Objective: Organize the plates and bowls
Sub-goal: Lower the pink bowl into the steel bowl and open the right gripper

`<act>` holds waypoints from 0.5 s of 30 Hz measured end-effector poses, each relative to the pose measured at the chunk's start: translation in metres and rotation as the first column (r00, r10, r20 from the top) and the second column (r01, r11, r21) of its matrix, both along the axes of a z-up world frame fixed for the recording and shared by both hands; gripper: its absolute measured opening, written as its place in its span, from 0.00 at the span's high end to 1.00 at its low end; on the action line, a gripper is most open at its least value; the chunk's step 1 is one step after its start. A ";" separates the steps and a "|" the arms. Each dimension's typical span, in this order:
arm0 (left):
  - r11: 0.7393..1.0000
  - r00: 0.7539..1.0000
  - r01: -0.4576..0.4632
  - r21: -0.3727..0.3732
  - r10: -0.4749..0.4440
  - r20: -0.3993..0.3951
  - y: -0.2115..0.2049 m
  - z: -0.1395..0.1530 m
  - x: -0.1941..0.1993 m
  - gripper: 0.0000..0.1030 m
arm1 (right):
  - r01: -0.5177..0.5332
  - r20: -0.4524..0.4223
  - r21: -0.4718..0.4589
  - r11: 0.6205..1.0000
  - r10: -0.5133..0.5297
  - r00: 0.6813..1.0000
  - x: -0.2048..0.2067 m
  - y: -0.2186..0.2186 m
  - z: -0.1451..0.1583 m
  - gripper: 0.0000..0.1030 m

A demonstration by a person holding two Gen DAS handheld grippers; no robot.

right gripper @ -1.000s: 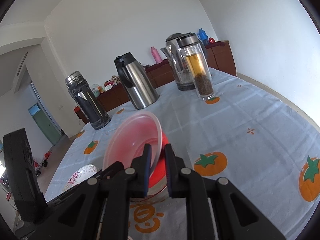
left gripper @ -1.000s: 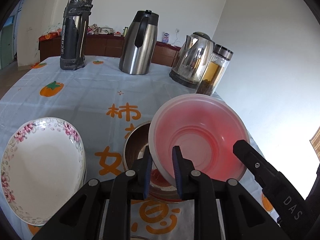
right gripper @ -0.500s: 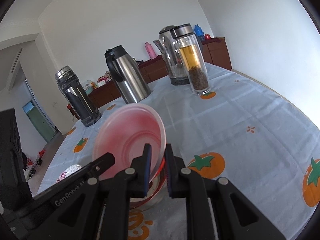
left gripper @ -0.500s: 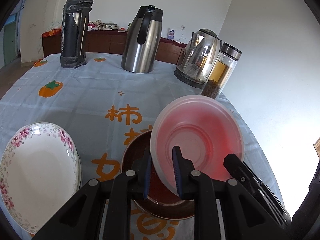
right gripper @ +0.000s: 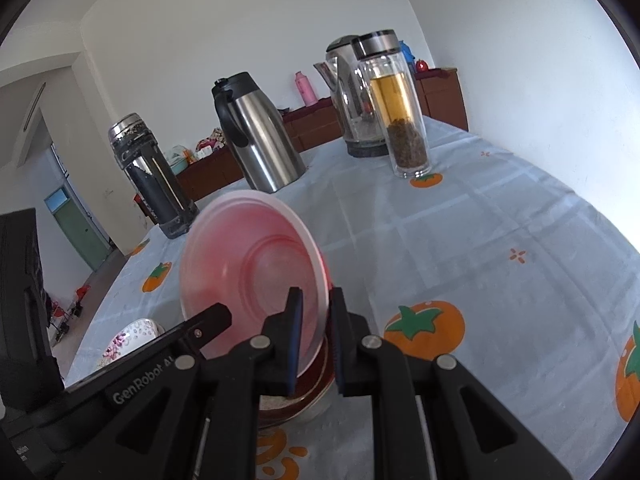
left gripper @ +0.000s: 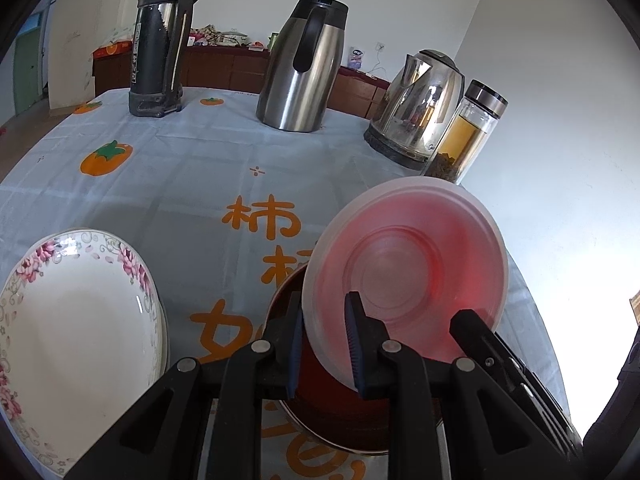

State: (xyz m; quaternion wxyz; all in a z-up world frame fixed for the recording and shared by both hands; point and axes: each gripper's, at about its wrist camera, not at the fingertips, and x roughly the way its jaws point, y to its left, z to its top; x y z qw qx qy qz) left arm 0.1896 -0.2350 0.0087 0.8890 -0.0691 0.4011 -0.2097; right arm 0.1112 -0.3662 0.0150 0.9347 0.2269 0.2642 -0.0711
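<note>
A translucent pink plastic bowl [left gripper: 404, 276] is held tilted above a brown bowl [left gripper: 340, 404] on the table. My left gripper [left gripper: 324, 344] is shut on the pink bowl's left rim. My right gripper [right gripper: 316, 336] is shut on its right rim [right gripper: 256, 268]; its black finger [left gripper: 480, 336] shows at the bowl's right edge in the left wrist view. The brown bowl [right gripper: 308, 384] sits just under the pink one. A white floral plate [left gripper: 76, 332] lies to the left, and its edge [right gripper: 128, 336] shows in the right wrist view.
At the table's far side stand a dark thermos [left gripper: 160, 40], a steel carafe [left gripper: 300, 68], an electric kettle [left gripper: 416, 108] and a glass tea bottle [left gripper: 468, 136]. The tablecloth [right gripper: 500, 260] has orange persimmon prints. A wooden cabinet stands behind the table.
Both grippers have lifted the pink bowl a little higher above the brown bowl and tilted it more upright. More of the brown bowl shows beneath it.
</note>
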 end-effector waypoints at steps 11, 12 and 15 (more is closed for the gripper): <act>1.000 1.000 0.003 -0.016 -0.003 0.014 0.002 0.008 -0.004 0.78 | -0.009 0.047 0.040 0.999 0.007 0.999 -0.005 -0.002 0.005 0.85; 1.000 1.000 0.002 -0.020 -0.002 0.023 0.003 0.011 -0.005 0.78 | -0.013 0.053 0.042 0.999 0.010 0.999 -0.007 -0.001 0.006 0.85; 1.000 0.999 0.004 -0.029 -0.003 0.044 0.006 0.018 -0.006 0.78 | -0.034 0.076 0.071 0.997 0.028 0.997 -0.009 -0.002 0.008 0.85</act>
